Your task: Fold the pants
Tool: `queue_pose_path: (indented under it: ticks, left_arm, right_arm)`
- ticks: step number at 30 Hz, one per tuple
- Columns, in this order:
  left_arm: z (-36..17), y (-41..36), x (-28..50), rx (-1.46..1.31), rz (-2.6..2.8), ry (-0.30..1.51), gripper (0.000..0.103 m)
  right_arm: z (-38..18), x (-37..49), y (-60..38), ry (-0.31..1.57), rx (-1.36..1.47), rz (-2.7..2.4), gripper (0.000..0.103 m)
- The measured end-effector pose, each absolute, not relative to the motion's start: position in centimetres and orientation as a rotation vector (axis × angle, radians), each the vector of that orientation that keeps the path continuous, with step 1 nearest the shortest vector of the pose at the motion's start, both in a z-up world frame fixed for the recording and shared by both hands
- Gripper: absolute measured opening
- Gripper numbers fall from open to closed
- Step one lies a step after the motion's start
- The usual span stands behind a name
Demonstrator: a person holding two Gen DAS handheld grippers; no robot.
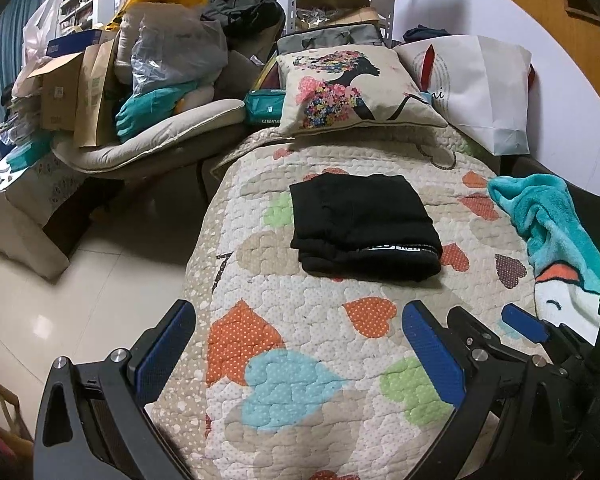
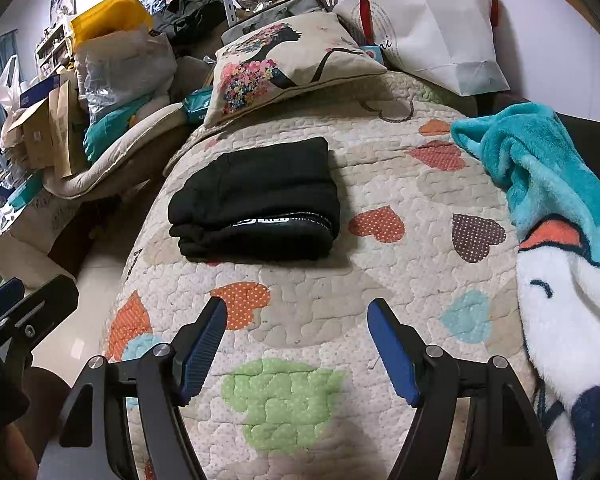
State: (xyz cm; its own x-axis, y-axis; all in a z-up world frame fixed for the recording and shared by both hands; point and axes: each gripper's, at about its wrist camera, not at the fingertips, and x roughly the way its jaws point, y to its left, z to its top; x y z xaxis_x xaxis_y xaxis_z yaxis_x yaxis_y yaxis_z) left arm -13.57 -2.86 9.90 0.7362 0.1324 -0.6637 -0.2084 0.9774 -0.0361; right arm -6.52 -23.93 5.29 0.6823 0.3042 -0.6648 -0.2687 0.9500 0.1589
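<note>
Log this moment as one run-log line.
pants: folded, on quilt | left gripper: open, empty, short of pants | right gripper: open, empty | teal blanket: right of pants

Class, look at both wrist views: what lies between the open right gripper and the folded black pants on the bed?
Only bare heart-patterned quilt lies between the right gripper and the folded black pants. The right wrist view shows it best.

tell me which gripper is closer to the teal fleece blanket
Right. The right gripper hovers open just beside the teal fleece blanket; the left gripper, also open, sits farther over, on the right gripper's far side.
</note>
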Motion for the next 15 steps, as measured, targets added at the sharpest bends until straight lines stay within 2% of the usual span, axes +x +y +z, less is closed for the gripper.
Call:
queue_pose_path:
  ticks: [15]
  left_arm:
    - [9.1, -2.33, -13.27, -0.134, 0.165, 0.75, 0.103]
  right_arm:
    - [4.87, -6.54, -23.56, 0.768, 0.04, 0.323, 0.078]
